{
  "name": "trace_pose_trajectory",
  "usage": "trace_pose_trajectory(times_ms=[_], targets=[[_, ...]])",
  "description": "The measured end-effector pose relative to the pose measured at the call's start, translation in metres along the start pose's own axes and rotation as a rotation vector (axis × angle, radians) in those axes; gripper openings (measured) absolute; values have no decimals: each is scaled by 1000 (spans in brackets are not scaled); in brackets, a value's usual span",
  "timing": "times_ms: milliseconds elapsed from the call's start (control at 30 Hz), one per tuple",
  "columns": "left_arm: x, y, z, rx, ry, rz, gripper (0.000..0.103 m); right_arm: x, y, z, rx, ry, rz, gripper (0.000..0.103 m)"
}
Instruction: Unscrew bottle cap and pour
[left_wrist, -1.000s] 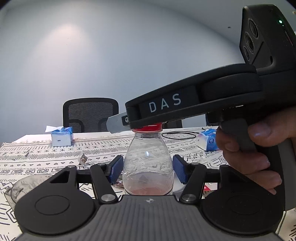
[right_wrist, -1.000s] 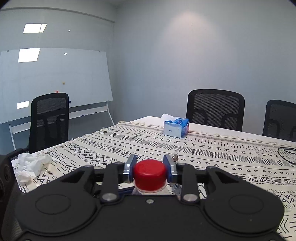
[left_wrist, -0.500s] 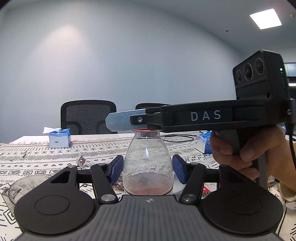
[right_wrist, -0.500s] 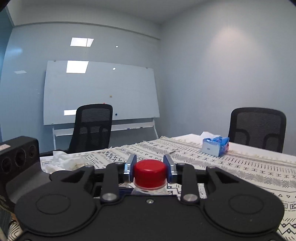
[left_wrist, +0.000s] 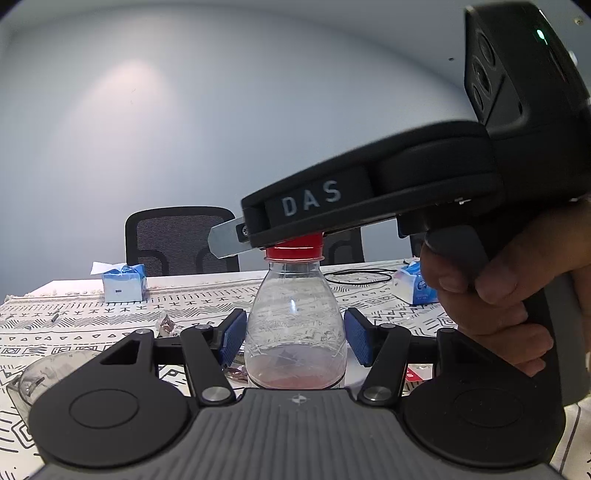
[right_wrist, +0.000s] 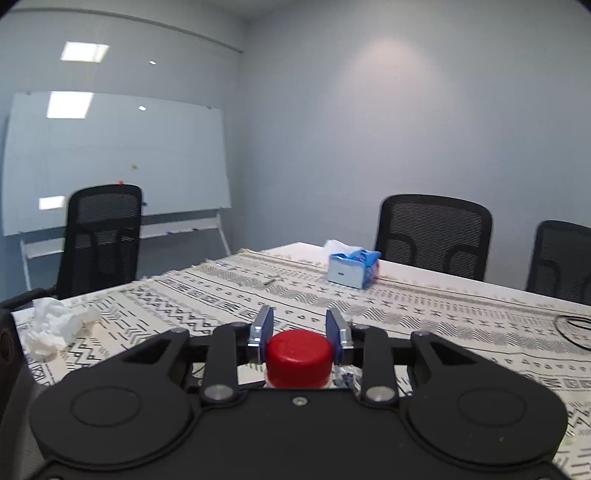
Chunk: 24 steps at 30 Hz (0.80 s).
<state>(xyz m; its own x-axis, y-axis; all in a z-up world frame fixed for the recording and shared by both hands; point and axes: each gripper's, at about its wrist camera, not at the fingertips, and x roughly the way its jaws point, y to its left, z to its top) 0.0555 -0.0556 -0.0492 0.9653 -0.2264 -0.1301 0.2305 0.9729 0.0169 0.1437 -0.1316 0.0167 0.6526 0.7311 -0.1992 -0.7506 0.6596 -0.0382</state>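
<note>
Ribbed red cap, clear rounded bottle

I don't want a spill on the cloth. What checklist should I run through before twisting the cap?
1. Left hand-held gripper clamps the clear plastic bottle, blue pads against both sides: ok.
2. Right hand-held gripper closed on the red screw cap: ok.
3. Bottle upright on the black-and-white patterned tablecloth: ok.
4. Cap free of the neck: not ok, it sits on the neck.
5. Clear plastic container ready for pouring: cannot tell; only part of it shows at the left edge.
</note>
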Motion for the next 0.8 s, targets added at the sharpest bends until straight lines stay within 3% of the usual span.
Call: trace_pose_trajectory(times_ms=[133,200,333,433,500,633,800], targets=[[-2,0,1,-9,2,-5,54,0,-22,-6,-44,-57,162,33],[-2,-1,1,-8,1,-5,54,2,-27,-3,-26,-45,183,34],[-3,-1,0,-8,-3,-1,54,1,-12,8,69,40,57,36],[-4,-2,0,-7,-3,6,55,-11,12,10,46,53,-93,37],[-4,-4,0,-5,-5,9,55,-12,19,9,28,64,-136,34],[-6,-6,0,-6,-9,12,54,-14,20,3,10,39,-139,33],[-7,-2,0,-18,-8,6,53,-17,-1,-4,-28,-10,14,33]])
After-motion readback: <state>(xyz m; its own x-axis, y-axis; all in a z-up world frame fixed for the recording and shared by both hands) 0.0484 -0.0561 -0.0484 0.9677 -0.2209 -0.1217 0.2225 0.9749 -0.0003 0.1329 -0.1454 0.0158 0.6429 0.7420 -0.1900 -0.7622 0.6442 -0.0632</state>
